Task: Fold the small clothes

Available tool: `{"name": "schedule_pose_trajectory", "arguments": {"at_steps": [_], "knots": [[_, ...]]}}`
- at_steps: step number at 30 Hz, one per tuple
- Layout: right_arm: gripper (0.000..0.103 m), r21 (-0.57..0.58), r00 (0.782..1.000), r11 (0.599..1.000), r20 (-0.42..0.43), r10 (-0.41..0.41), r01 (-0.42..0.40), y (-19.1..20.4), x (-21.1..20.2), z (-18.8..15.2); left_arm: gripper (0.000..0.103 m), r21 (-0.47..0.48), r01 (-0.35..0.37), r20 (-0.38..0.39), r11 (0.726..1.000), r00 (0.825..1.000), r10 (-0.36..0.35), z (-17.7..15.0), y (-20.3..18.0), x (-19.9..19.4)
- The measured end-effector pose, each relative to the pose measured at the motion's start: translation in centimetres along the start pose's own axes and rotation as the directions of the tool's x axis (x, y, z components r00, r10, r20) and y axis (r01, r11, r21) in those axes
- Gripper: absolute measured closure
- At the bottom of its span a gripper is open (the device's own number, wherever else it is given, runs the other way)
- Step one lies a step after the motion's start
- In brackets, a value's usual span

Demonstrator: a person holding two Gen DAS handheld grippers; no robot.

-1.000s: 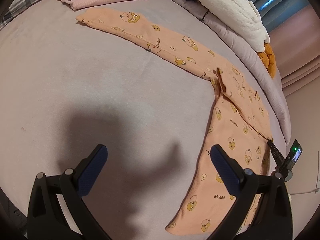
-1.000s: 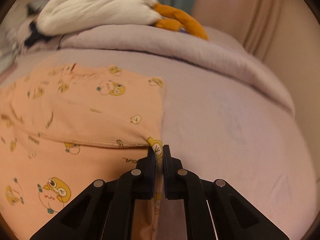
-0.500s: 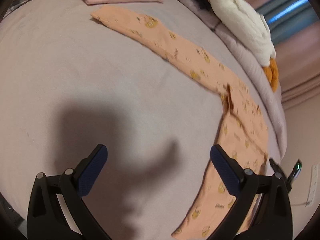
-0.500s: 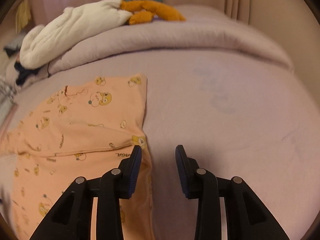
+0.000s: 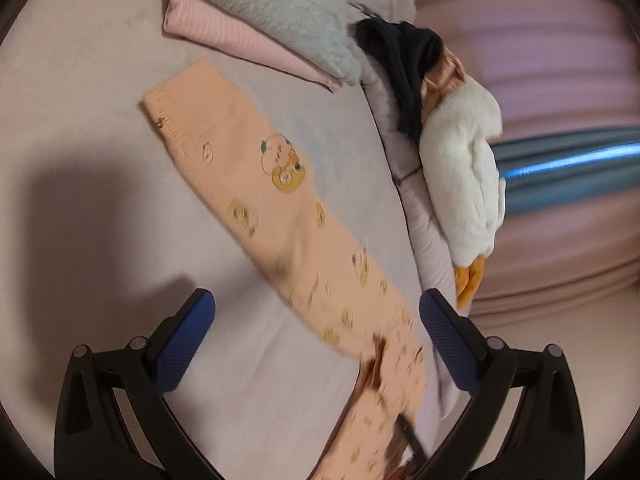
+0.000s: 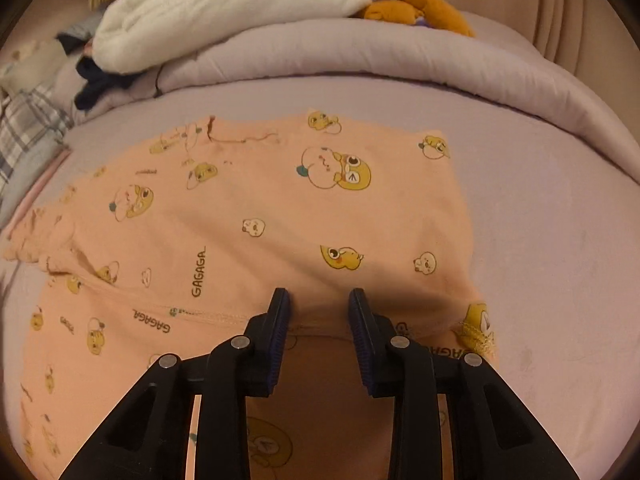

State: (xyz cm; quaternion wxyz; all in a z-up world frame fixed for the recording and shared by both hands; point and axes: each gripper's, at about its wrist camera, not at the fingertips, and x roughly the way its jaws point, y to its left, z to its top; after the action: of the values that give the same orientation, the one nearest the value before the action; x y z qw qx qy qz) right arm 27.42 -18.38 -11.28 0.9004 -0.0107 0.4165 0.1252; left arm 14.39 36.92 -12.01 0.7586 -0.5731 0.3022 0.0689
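Left tongs (image 5: pixel 316 344) wide apart, empty, above the bed (image 5: pixel 100 80); a trouser leg (image 5: pixel 256 184) runs from between their tips away to its cuff, folded clothes (image 5: pixel 256 20) beyond. Right tongs (image 6: pixel 319 312) partly apart, gripping nothing, poised over the peach trousers (image 6: pixel 260 208) lying flat ahead and beneath them; plush toy (image 6: pixel 224 4) farther off.

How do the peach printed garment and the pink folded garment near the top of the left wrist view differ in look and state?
The peach printed garment carries yellow cartoon figures; the pink folded garment is plain. The peach one lies spread out, one long part stretched across the bed; the pink one is folded flat. A grey folded piece rests on the pink one; nothing lies on the peach one. Both lie on the bed.
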Motion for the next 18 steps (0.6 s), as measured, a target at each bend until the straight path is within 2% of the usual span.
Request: {"name": "schedule_pose_trajectory", "arguments": {"at_steps": [5,8,11,14,16,17,18], "knots": [[0.071,-0.108,0.995,0.99,0.026,-0.091,0.093,1.8,-2.0,-0.3,0.002,-0.078,0.015,0.013,0.997,1.0,-0.014,1.8,1.5,2.3],[0.071,-0.147,0.995,0.985,0.056,-0.086,0.093,2.4,-3.6,-0.3,0.002,-0.086,0.046,0.049,0.995,0.998,-0.042,2.9,1.2,2.2],[0.07,-0.135,0.995,0.988,0.079,-0.058,0.068,2.6,-4.8,-0.3,0.002,-0.094,0.029,0.062,0.995,0.998,-0.023,4.1,1.3,3.0],[0.07,-0.159,0.994,0.985,0.102,-0.047,0.063,3.3,-5.9,-0.5,0.009,-0.102,0.003,0.102,0.995,0.995,0.007,5.4,1.5,3.3],[0.07,-0.176,0.994,0.982,0.098,-0.047,0.064,3.7,-6.2,-0.6,0.034,-0.146,-0.019,0.127,0.989,0.991,0.038,6.2,2.1,3.4],[0.07,-0.18,0.994,0.981,0.098,-0.05,0.068,3.8,-6.4,-0.7,0.042,-0.169,-0.025,0.13,0.985,0.99,0.048,6.5,2.6,3.5],[0.07,-0.187,0.994,0.98,0.099,-0.052,0.07,3.8,-6.7,-0.9,0.063,-0.187,-0.036,0.127,0.982,0.99,0.06,6.7,3.0,3.5]]}}
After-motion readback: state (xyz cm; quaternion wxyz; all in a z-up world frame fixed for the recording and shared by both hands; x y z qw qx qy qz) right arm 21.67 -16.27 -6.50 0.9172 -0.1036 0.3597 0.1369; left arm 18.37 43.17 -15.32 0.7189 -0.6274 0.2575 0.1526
